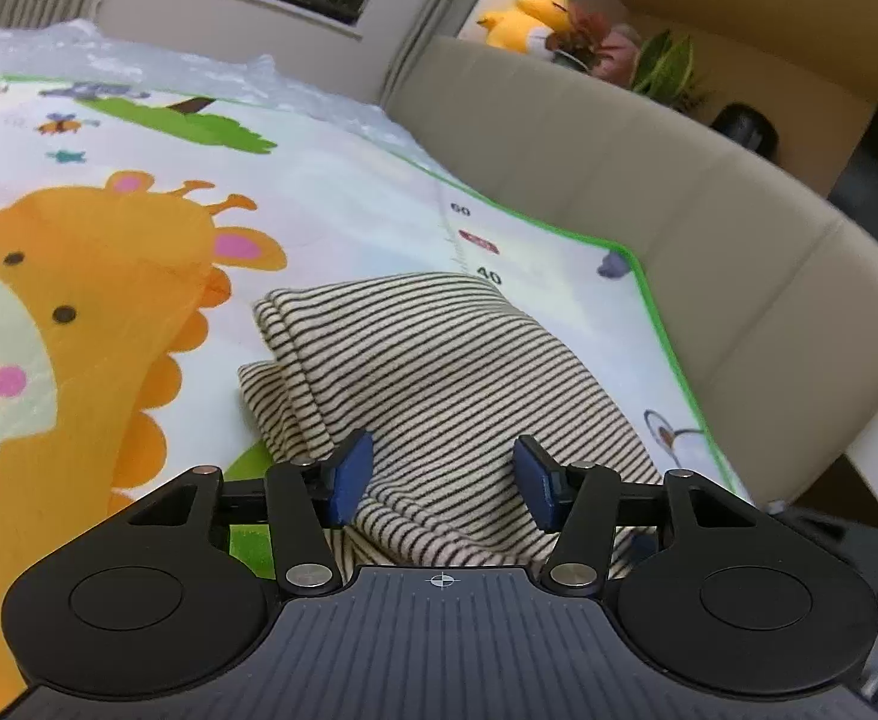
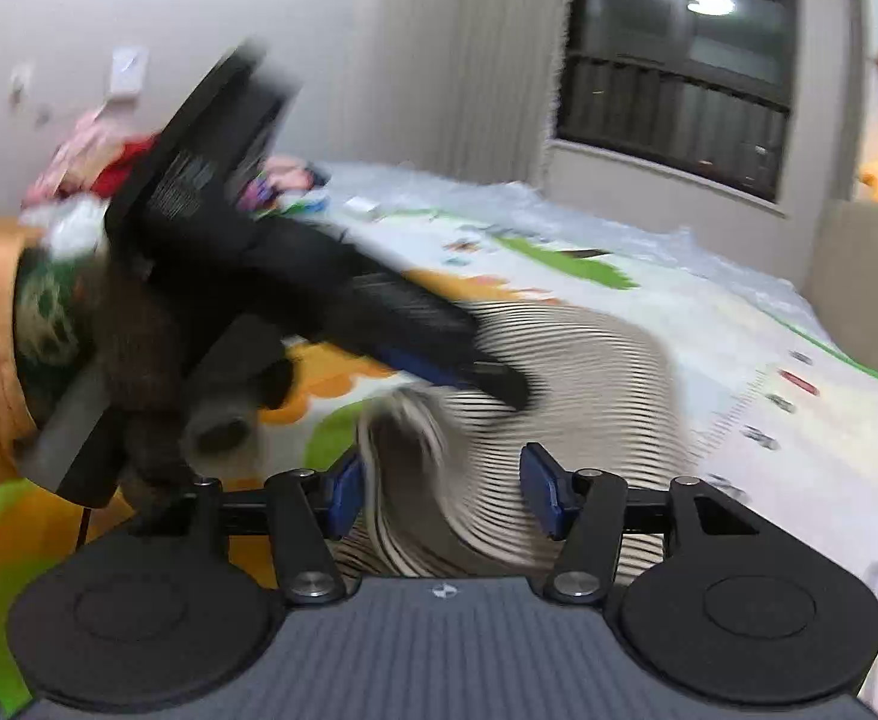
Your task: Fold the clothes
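A cream garment with thin black stripes point(image 1: 439, 372) lies folded on a cartoon play mat point(image 1: 331, 204). My left gripper point(image 1: 442, 474) is open, its blue pads just above the near part of the garment, holding nothing. In the right wrist view the same garment point(image 2: 583, 360) is blurred by motion. My right gripper point(image 2: 442, 489) is open over its near edge, where a fold of cloth point(image 2: 409, 420) stands up between the pads. The left gripper point(image 2: 451, 360) shows there from the side, reaching over the garment from the left.
A beige padded sofa back point(image 1: 649, 180) curves along the mat's right edge. A yellow plush toy point(image 1: 529, 15) and plants sit on a ledge behind it. A pile of clothes point(image 2: 91, 156) lies at the mat's far left. A window point(image 2: 679, 60) is beyond.
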